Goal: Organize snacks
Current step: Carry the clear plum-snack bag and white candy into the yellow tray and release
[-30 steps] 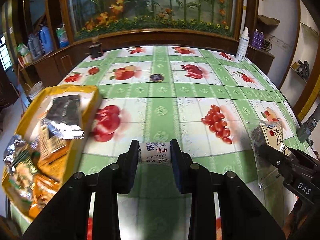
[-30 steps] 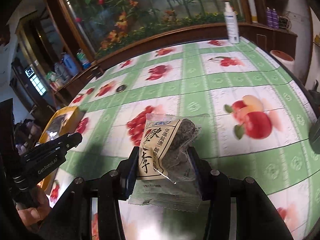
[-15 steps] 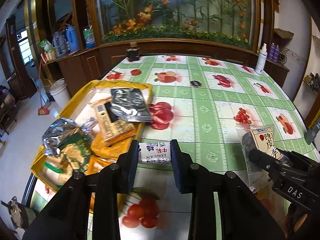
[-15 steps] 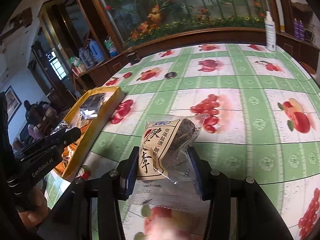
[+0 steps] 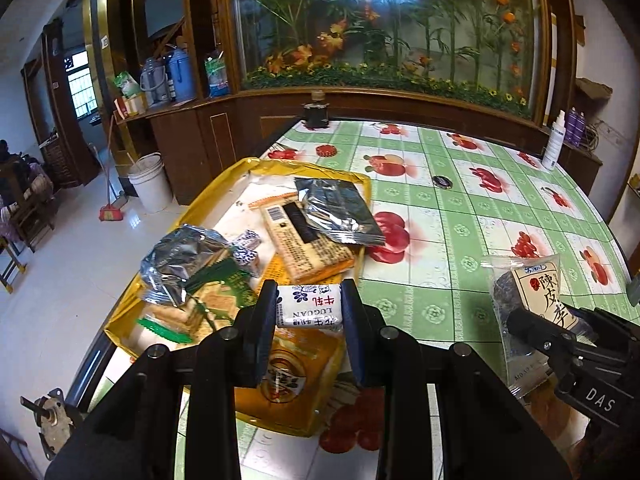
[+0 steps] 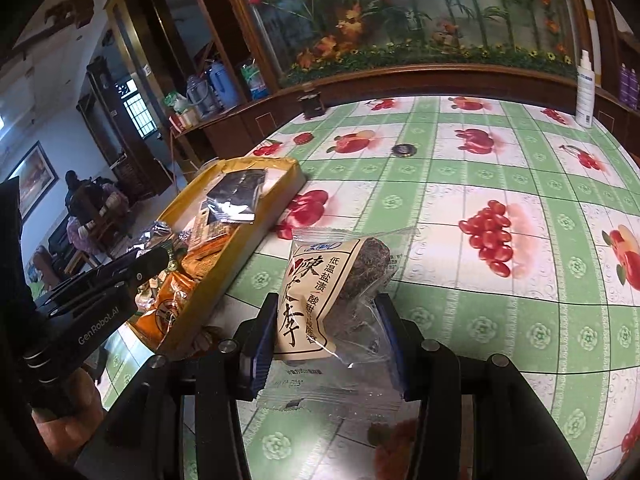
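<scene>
Above the near end of the yellow tray [image 5: 120, 312], the left gripper [image 5: 309, 310] is clamped endwise on a small white candy [image 5: 310, 306], while right of the tray, the right gripper [image 6: 326, 344] is clamped on a plum packet [image 6: 340, 276] over the bench [image 6: 500, 184].

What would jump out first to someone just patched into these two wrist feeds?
Each gripper holds a snack: the left gripper is shut on a small white candy packet, the right gripper on a clear bag of preserved plums. At the table's left edge sits a yellow tray piled with foil and orange snack packs, on a green fruit-print tablecloth.
</scene>
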The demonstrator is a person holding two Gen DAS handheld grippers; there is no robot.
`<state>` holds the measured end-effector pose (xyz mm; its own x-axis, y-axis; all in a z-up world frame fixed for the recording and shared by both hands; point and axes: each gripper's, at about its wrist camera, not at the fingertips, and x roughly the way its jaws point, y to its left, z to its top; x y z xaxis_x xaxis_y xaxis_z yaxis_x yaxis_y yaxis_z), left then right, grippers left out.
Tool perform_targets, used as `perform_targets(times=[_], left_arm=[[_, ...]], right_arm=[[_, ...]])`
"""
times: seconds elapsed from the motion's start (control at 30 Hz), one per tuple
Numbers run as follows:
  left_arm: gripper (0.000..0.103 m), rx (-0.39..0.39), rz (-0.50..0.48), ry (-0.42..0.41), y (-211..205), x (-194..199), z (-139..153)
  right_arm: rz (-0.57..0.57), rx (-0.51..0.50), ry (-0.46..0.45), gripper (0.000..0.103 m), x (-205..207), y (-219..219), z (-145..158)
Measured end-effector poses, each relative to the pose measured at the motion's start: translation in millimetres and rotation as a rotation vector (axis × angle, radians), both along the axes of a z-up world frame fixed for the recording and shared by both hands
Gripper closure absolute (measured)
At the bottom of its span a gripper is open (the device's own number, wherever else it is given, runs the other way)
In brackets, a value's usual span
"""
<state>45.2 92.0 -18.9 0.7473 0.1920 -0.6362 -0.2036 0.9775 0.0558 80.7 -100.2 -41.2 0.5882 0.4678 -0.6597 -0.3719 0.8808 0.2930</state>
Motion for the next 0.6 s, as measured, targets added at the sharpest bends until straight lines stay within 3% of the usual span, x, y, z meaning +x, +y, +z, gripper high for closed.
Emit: perform_targets(times=[0.6], left_arm=[[0.074, -0.024, 0.072, -0.005, 40, 3, 0]], right_arm=[[0.12, -0.02, -0.021, 0.055, 7, 65, 12]])
